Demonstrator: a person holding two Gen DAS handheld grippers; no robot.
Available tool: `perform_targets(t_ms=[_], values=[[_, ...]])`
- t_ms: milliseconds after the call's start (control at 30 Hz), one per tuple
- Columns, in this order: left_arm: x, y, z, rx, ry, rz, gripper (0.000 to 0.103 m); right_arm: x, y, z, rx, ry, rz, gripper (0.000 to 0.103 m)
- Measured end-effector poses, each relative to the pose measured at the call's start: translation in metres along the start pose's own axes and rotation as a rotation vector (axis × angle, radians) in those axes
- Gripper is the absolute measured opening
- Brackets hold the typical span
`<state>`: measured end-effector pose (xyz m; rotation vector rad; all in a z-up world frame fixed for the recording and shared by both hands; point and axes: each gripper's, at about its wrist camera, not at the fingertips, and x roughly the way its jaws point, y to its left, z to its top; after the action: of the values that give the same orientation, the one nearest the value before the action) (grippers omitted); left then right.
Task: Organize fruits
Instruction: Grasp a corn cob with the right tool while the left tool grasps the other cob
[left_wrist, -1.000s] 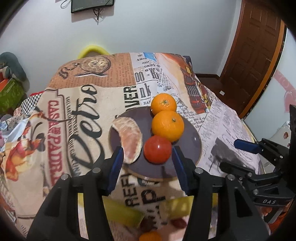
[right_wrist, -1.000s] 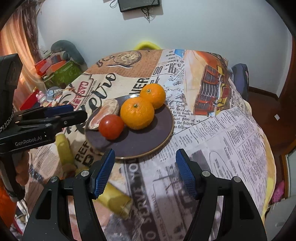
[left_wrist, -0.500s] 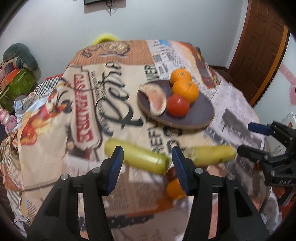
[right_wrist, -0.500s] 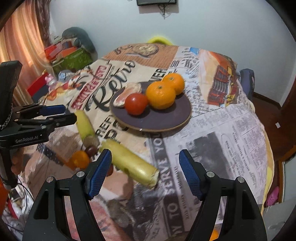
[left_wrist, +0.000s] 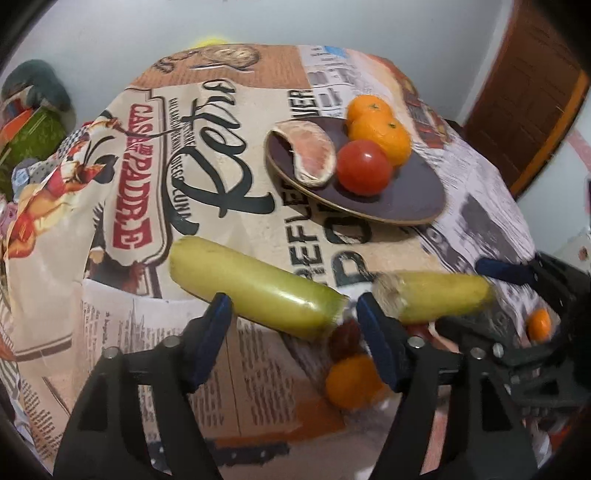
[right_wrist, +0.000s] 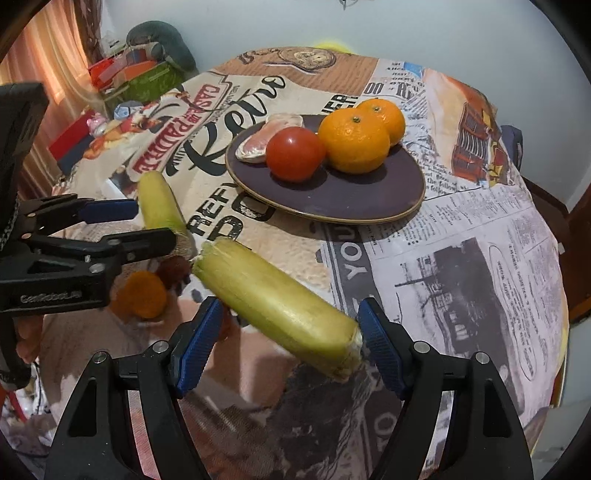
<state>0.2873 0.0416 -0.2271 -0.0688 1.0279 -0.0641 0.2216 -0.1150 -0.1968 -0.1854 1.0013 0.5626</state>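
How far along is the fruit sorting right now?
Done: the dark round plate holds two oranges, a red tomato and a peeled citrus segment. In hand: nothing gripped; the left gripper and right gripper, jaws just opening, each straddle a yellow-green corn cob. Left: both cobs, a small orange and a dark red fruit.
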Motion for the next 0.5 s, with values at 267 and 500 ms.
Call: perform_targets(t_ms=[267, 500], values=[[0.007, 0.001, 0.006, 0.036, -0.041, 0.039, 0.075, 0.006, -0.011, -0.001, 0.043, -0.008, 0.071, 0.061], [-0.003, 0.028, -0.002, -0.035, -0.042, -0.004, 0.047, -0.007, -0.020, -0.009, 0.071, -0.023, 0.041, 0.044]])
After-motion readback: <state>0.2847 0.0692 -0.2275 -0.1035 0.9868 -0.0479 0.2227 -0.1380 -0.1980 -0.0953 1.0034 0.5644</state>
